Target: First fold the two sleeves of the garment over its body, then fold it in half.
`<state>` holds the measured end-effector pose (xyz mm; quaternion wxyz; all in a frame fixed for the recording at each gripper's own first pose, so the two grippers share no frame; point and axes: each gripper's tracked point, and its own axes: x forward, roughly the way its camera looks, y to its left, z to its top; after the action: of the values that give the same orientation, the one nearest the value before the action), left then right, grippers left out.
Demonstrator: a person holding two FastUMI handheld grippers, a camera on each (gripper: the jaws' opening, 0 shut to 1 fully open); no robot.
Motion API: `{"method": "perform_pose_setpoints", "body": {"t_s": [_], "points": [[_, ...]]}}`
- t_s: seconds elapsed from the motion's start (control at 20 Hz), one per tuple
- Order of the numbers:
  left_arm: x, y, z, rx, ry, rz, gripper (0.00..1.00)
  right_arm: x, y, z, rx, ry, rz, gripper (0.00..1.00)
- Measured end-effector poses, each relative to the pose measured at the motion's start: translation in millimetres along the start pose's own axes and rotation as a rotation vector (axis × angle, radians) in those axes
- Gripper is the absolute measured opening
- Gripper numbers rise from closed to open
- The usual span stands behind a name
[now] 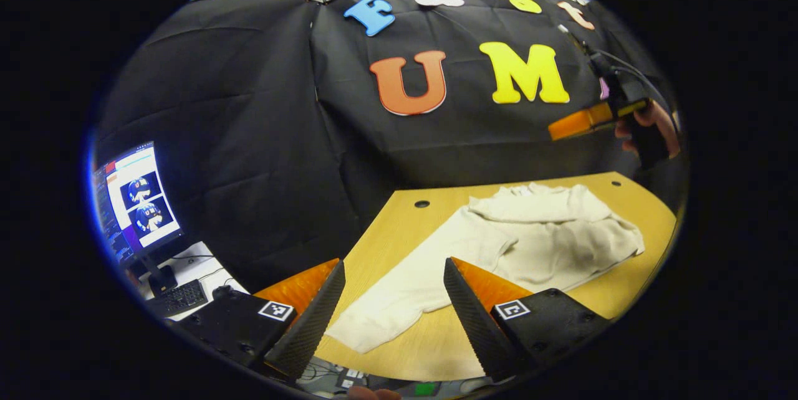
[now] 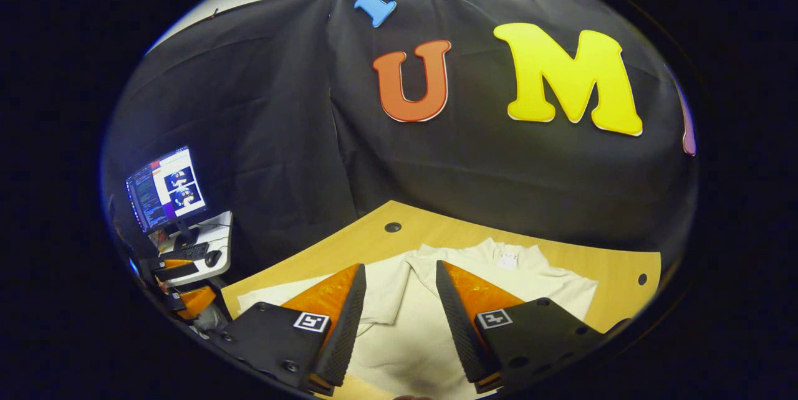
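Surface: wooden table (image 1: 399, 225) against the black cloth wall, a monitor (image 1: 134, 204) on a desk off its left end.
Garment: cream sweater (image 1: 536, 238) spread on the table, one sleeve (image 1: 399, 291) stretched toward the table's near-left edge.
Left gripper (image 1: 394, 306): jaws apart, empty, above the table's near edge; the sleeve's cuff lies between and beyond them.
Right gripper (image 2: 399, 313): jaws apart, empty, over the sweater's body, collar (image 2: 508, 257) just beyond.
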<state>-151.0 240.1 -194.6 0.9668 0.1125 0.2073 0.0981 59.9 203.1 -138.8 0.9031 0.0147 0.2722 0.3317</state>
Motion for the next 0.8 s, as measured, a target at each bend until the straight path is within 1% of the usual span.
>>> {"method": "perform_pose_setpoints", "body": {"t_s": [0.05, 0.1, 0.15, 0.2, 0.4, 0.5, 0.6, 0.65, 0.7, 0.8], "points": [[2.4, 6.6, -19.5, 0.022, 0.026, -0.002, 1.0, -12.9, 1.8, -3.2, 0.009, 0.005, 0.0, 0.66], [4.3, 13.1, -37.8, 0.032, 0.056, -0.002, 1.0, -23.2, -0.2, -5.3, 0.015, 0.008, -0.005, 0.67], [5.6, 20.3, -55.0, 0.039, 0.085, 0.004, 1.0, -33.9, -2.6, -8.3, 0.014, 0.011, -0.012, 0.71], [8.8, 27.4, -70.4, 0.038, 0.109, 0.01, 1.0, -43.1, -7.8, -11.4, 0.008, 0.013, -0.026, 0.71], [26.0, 50.4, -116.2, -0.021, 0.179, 0.022, 0.99, -79.4, -29.1, -35.3, 0.027, 0.076, -0.087, 0.71], [37.5, 53.9, -132.0, -0.05, 0.203, 0.004, 1.0, -95.5, -40.2, -42.9, 0.044, 0.094, -0.127, 0.7], [48.7, 56.4, -140.4, -0.036, 0.212, -0.02, 1.0, -107.1, -47.6, -46.5, 0.064, 0.1, -0.155, 0.71], [54.1, 56.7, -144.4, -0.034, 0.211, -0.033, 1.0, -111.3, -47.7, -48.9, 0.072, 0.1, -0.164, 0.66], [57.9, 55.8, -149.2, -0.045, 0.218, -0.045, 1.0, -114.4, -47.6, -49.8, 0.078, 0.102, -0.17, 0.71], [62.4, 55.2, -156.9, -0.051, 0.241, -0.061, 1.0, -119.7, -46.5, -51.1, 0.074, 0.102, -0.18, 0.71]]}}
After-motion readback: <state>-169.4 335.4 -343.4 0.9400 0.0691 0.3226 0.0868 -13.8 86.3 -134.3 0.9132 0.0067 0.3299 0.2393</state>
